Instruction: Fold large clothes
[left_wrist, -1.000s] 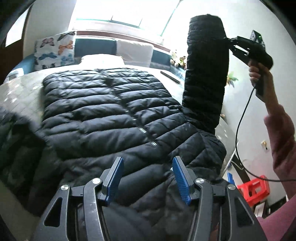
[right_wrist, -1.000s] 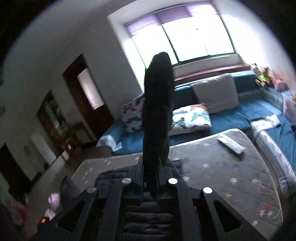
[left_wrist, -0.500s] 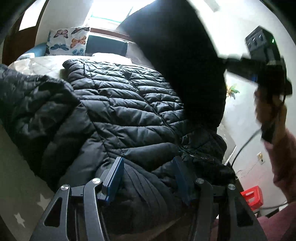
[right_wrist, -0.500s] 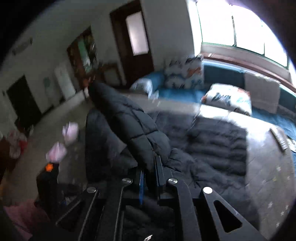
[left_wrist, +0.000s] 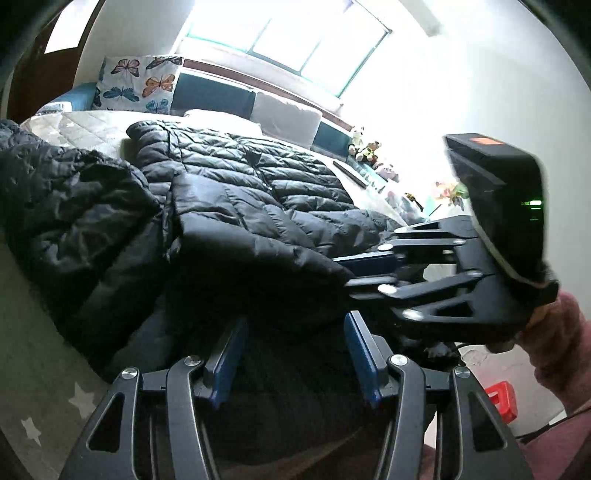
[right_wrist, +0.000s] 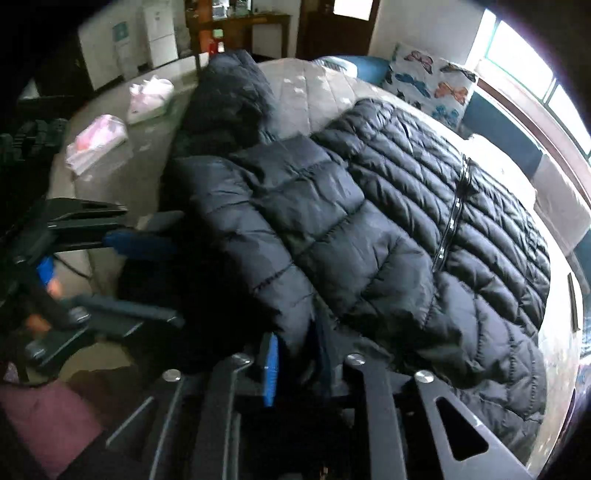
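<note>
Right wrist view showed the right tongs (right_wrist: 295, 354) clenched on the sleeve (right_wrist: 295, 206), laid across the jacket (right_wrist: 461, 221) on the bed (right_wrist: 314, 85). Left tongs (left_wrist: 291, 354) gaped, ungripping. Sleeve fold seemed nearly done; next, release and smooth it.

We find no readable text, label, brand or number anywhere, in the left or right wrist views
</note>
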